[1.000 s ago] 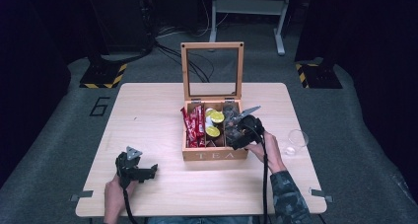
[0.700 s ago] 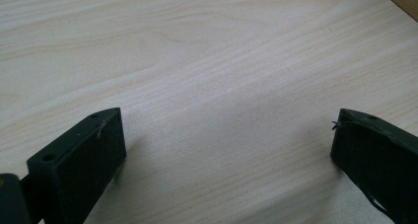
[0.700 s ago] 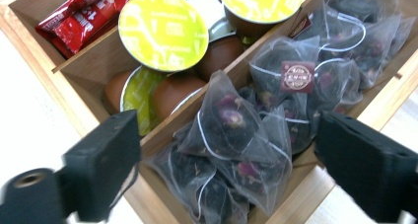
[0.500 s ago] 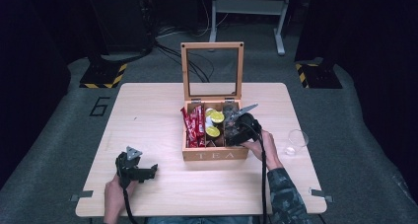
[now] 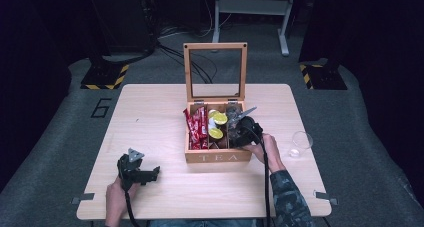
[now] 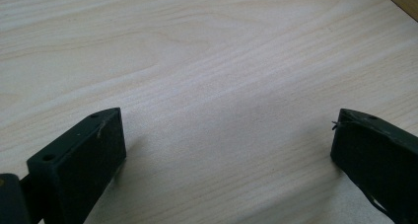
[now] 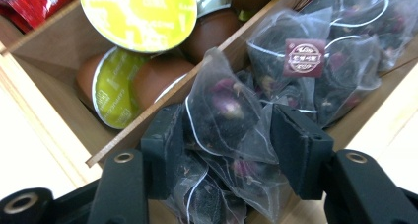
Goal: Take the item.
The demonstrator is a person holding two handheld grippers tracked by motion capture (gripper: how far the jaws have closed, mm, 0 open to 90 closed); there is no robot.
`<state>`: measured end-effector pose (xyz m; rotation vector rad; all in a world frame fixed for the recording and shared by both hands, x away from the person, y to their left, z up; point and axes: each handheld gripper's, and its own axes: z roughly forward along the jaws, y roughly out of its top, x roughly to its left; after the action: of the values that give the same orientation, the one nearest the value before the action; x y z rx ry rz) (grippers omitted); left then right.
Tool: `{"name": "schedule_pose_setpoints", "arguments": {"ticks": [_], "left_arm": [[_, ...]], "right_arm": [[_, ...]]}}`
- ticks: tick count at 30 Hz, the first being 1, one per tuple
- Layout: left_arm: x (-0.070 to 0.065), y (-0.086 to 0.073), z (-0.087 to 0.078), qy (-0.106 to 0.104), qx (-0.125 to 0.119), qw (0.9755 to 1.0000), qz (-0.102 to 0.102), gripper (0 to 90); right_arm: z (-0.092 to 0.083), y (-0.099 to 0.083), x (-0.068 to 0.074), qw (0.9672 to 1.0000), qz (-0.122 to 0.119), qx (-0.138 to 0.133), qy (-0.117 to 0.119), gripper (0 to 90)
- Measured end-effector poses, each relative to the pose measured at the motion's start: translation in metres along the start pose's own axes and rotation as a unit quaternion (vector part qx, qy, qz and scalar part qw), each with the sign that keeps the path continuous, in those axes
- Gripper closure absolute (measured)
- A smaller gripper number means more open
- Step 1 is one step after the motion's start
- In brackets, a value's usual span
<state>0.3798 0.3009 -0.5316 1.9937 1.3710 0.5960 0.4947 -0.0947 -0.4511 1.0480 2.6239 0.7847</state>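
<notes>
Jaws of the right gripper (image 7: pixel 224 140) clamp a pyramid tea bag (image 7: pixel 224 113) (apex up); left gripper (image 6: pixel 226 150) gapes.

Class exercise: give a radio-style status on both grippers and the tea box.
Left gripper open, empty, over bare table. Right gripper closing around a tea bag in tea box. Nothing in the way.

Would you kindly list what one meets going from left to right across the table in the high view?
Left gripper → red packets in the tea box → yellow-lidded capsules → right gripper over the mesh tea bags → clear plastic cup.
</notes>
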Motion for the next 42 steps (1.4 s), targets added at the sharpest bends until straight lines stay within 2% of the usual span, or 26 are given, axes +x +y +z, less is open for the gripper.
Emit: {"name": "schedule_pose_setpoints", "arguments": {"ticks": [1,7,10,13,16,19,23,31,36,40,42], "left_arm": [[0.000,0.000,0.000,0.000,0.000,1.0000,0.000,0.1],[0.000,0.000,0.000,0.000,0.000,1.0000,0.000,0.1],[0.000,0.000,0.000,0.000,0.000,1.0000,0.000,0.1],[0.000,0.000,0.000,0.000,0.000,1.0000,0.000,0.1],[0.000,0.000,0.000,0.000,0.000,1.0000,0.000,0.1],[0.000,0.000,0.000,0.000,0.000,1.0000,0.001,0.1],[0.000,0.000,0.000,0.000,0.000,1.0000,0.000,0.1],[0.000,0.000,0.000,0.000,0.000,1.0000,0.000,0.1],[0.000,0.000,0.000,0.000,0.000,1.0000,0.000,0.1],[0.000,0.000,0.000,0.000,0.000,1.0000,0.000,0.1],[0.000,0.000,0.000,0.000,0.000,1.0000,0.000,0.1]], "right_arm": [[0.001,0.000,0.000,1.0000,-0.007,0.003,-0.002,48.4],[0.005,0.002,0.003,0.9998,-0.014,0.001,-0.010,55.4],[0.006,0.002,0.005,0.9999,-0.008,0.001,-0.013,62.4],[0.007,0.002,0.005,0.9996,-0.013,0.008,-0.024,71.7],[0.007,0.002,0.005,0.9995,-0.013,0.005,-0.029,76.1],[0.006,0.002,0.006,0.9994,-0.012,0.005,-0.031,77.4],[0.001,0.002,0.005,0.9994,-0.015,-0.011,-0.028,77.9],[-0.007,-0.003,-0.002,0.9995,0.011,-0.030,-0.007,77.2],[-0.009,-0.005,-0.004,0.9989,0.023,-0.040,-0.008,77.2],[-0.009,-0.005,-0.005,0.9987,0.025,-0.043,-0.008,73.8],[-0.010,-0.004,-0.005,0.9987,0.024,-0.045,-0.007,75.2]]}}
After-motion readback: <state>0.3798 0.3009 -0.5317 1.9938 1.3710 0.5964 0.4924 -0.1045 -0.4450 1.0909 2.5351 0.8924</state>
